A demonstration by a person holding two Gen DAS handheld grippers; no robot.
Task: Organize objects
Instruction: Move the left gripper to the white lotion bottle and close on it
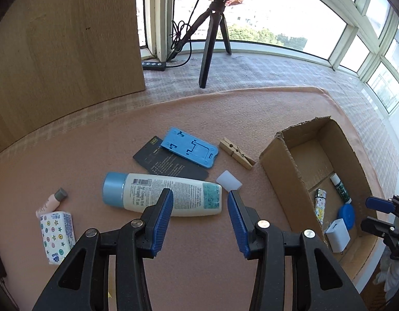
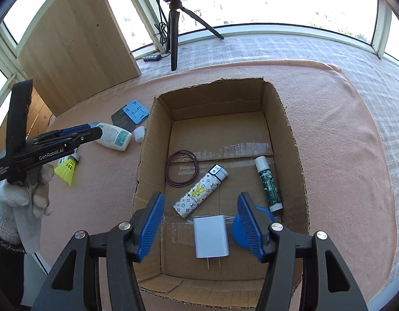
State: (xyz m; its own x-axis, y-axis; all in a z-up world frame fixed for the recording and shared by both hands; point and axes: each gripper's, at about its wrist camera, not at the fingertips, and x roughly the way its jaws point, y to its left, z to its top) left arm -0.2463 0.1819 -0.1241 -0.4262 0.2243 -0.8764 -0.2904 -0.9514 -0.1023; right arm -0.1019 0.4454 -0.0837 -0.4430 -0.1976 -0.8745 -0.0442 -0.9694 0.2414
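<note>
My left gripper (image 1: 199, 197) is open and empty, just above the white lotion bottle with a blue cap (image 1: 162, 194) lying on the pink mat. A small white block (image 1: 228, 181) lies by its right finger. My right gripper (image 2: 200, 202) is open and empty over the cardboard box (image 2: 295, 155). In the box lie a white charger (image 2: 211, 235), a patterned lighter (image 2: 200, 190), a green-and-white tube (image 2: 268, 184), a blue lid (image 2: 266, 213) and a purple wire loop (image 2: 181, 168). The left gripper also shows in the right wrist view (image 2: 93, 131).
On the mat lie a blue phone stand (image 1: 190, 147) on a black card (image 1: 168, 164), a wooden clothespin (image 1: 237, 153), a tissue pack (image 1: 57, 233), a small pink bottle (image 1: 51, 202) and a yellow shuttlecock (image 2: 67, 168). A wooden board (image 1: 64, 39) and a tripod (image 1: 212, 39) stand behind.
</note>
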